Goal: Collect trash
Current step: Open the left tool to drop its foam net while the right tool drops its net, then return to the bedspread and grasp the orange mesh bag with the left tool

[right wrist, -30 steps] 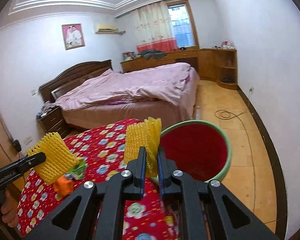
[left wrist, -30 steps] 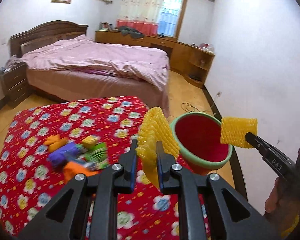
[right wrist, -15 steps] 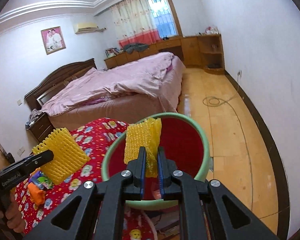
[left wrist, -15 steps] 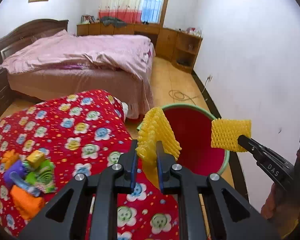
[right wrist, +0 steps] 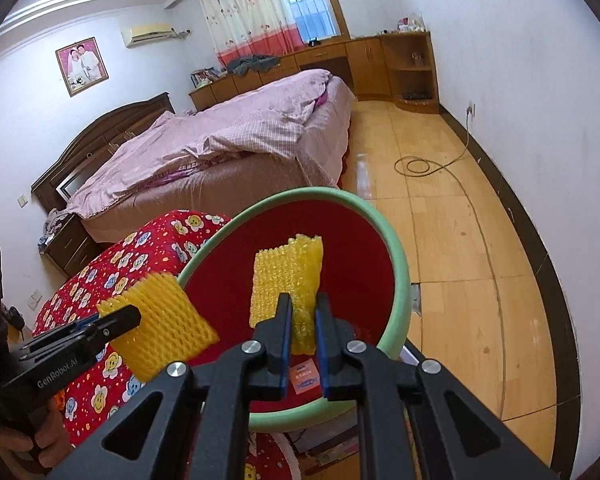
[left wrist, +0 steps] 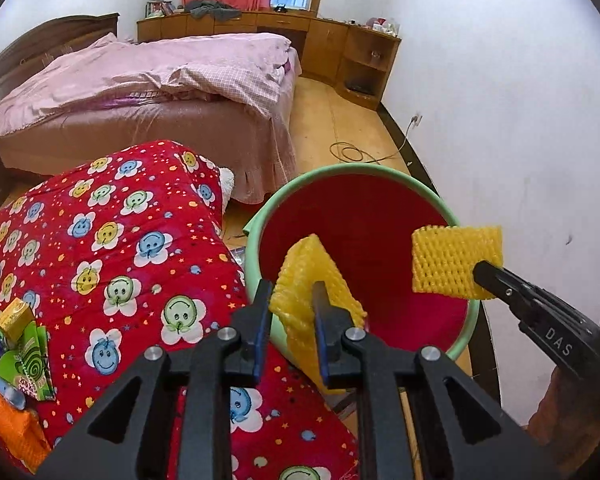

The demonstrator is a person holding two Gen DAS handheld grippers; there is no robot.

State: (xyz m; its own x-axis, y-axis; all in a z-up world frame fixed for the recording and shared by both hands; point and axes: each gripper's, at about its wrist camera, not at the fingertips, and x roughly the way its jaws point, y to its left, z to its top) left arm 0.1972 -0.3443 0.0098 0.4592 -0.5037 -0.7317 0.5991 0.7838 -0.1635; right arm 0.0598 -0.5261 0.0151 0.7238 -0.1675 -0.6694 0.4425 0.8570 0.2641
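Observation:
A green-rimmed bin point(left wrist: 340, 168) with a red inside stands beside the red flowered quilt point(left wrist: 120, 240). My left gripper point(left wrist: 290, 292) hangs over the bin's near edge. A yellow foam net point(left wrist: 308, 264) sits between its pads while the jaws are opening. In the right wrist view the left gripper point(right wrist: 134, 314) and its net point(right wrist: 160, 320) hang at the bin's left rim. My right gripper point(right wrist: 302, 304) is shut on a second yellow foam net point(right wrist: 288, 272) above the bin's point(right wrist: 400, 264) inside. From the left wrist view, that right gripper point(left wrist: 484, 270) and its net point(left wrist: 456, 260) are over the bin's right side.
Several wrappers and an orange net point(left wrist: 20, 344) lie on the quilt at the left edge. A small packet point(right wrist: 306, 378) lies in the bin's bottom. A bed with pink covers point(left wrist: 160, 92) stands behind. A coiled cable point(right wrist: 420, 166) lies on the wooden floor by the white wall.
Both grippers have moved right and down, from above the quilt to above the bin, each carrying its yellow net. The left jaws now stand slightly wider.

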